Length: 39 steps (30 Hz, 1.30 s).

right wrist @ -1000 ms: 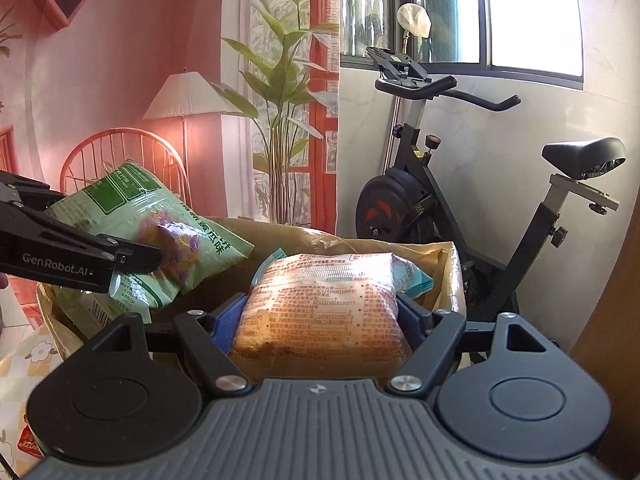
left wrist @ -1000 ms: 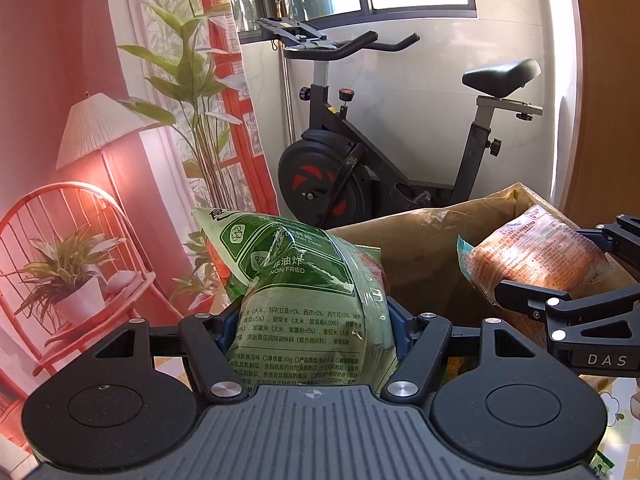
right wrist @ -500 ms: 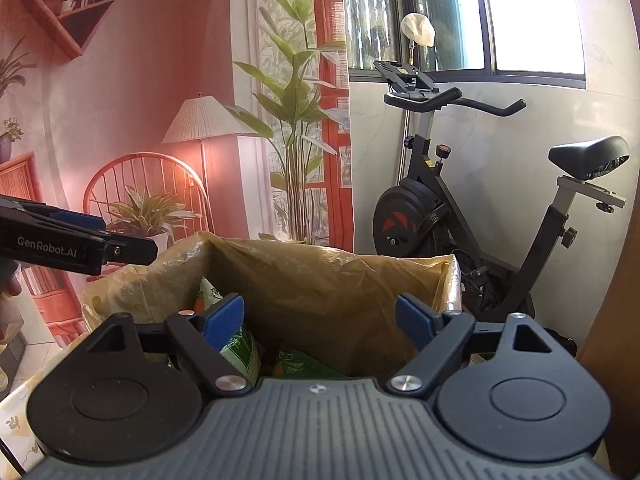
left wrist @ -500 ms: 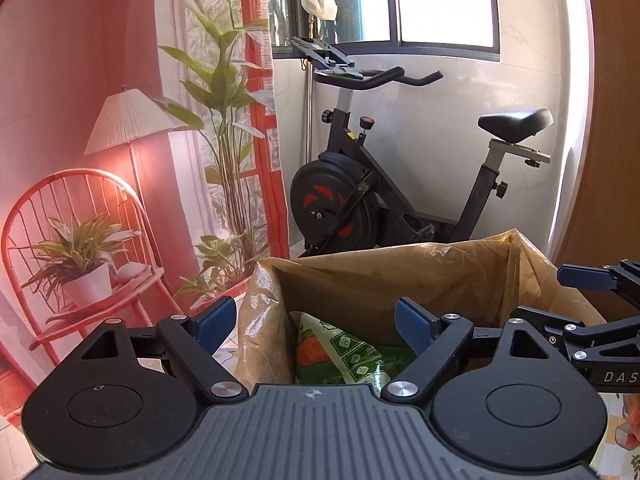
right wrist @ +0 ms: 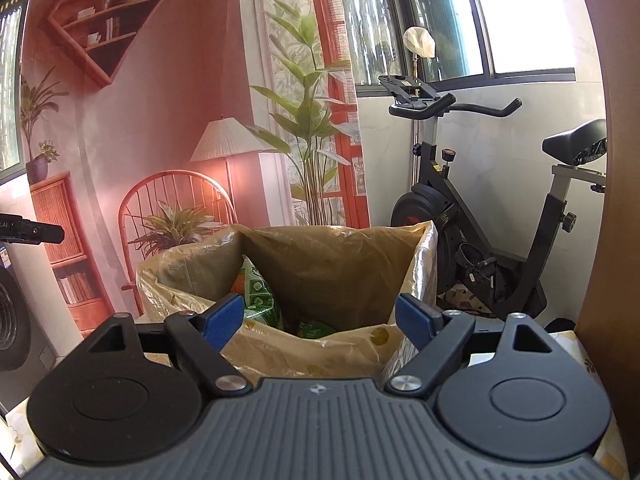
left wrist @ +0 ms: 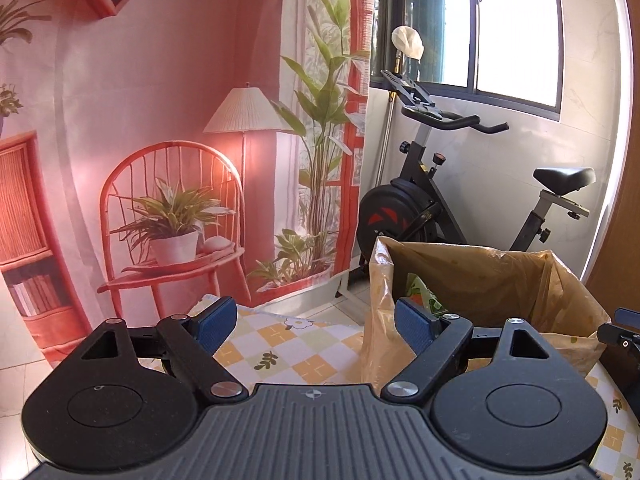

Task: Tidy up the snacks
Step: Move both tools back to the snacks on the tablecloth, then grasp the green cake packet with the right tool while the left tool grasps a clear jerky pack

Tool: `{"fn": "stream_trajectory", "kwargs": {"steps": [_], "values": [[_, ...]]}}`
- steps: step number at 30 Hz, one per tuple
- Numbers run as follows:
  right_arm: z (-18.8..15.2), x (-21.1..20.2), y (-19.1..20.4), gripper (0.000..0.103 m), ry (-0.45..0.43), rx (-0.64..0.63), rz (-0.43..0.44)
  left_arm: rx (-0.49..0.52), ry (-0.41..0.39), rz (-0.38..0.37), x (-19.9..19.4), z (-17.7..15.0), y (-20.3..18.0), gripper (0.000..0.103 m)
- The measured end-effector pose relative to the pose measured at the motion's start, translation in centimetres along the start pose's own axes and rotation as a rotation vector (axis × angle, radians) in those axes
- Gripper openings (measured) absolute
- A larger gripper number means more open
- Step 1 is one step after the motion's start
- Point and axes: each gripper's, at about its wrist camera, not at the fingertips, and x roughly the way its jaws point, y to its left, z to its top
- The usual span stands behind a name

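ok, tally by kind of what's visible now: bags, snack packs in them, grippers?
Lined bag: 1
Green snack packs showing inside: 2, one upright, one lower; more may be hidden
Grippers: 2, left gripper and right gripper, both empty
Total: 5

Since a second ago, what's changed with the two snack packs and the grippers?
Both packs were let go into the lined box. The left gripper dropped its green snack bag, the right gripper its orange pack, now out of sight. Both jaws have just been opening and stand empty; both grippers have drawn back from the box, the left swinging off to the left. The box and the exercise bike stayed put.
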Motion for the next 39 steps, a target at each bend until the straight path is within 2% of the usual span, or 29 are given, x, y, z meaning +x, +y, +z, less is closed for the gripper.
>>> {"fn": "stream_trajectory", "kwargs": {"steps": [4,9,15,21,27,31,37,39], "values": [[-3.1,-0.6,-0.9,0.085,0.048,0.023,-0.022,-0.117,0.009,0.049,-1.2,-3.0,2.9,0.087],[-7.9,-0.5,-2.2,0.084,0.172,0.043,-0.077,-0.151,0.07,0.131,-1.2,-7.2,4.4,0.085],[-12.9,-1.1,-2.6,0.081,0.344,0.114,-0.117,-0.213,0.156,0.142,-0.7,-10.8,5.1,0.084],[-15.6,-1.6,-2.1,0.081,0.488,0.205,-0.165,-0.219,0.203,0.131,-0.1,-12.4,5.1,0.084],[-16.1,-0.3,-2.9,0.081,0.497,0.302,-0.171,-0.213,0.214,0.126,0.1,-12.6,4.9,0.084],[-15.9,2.1,-2.3,0.078,0.502,0.253,-0.168,-0.218,0.218,0.13,0.1,-12.8,4.9,0.084],[-16.8,3.0,-0.8,0.055,0.48,0.093,-0.204,-0.21,0.25,0.135,0.4,-14.0,5.0,0.083],[-17.2,2.9,-0.6,0.042,0.459,0.061,-0.226,-0.203,0.286,0.127,0.8,-14.9,5.1,0.083]]}}
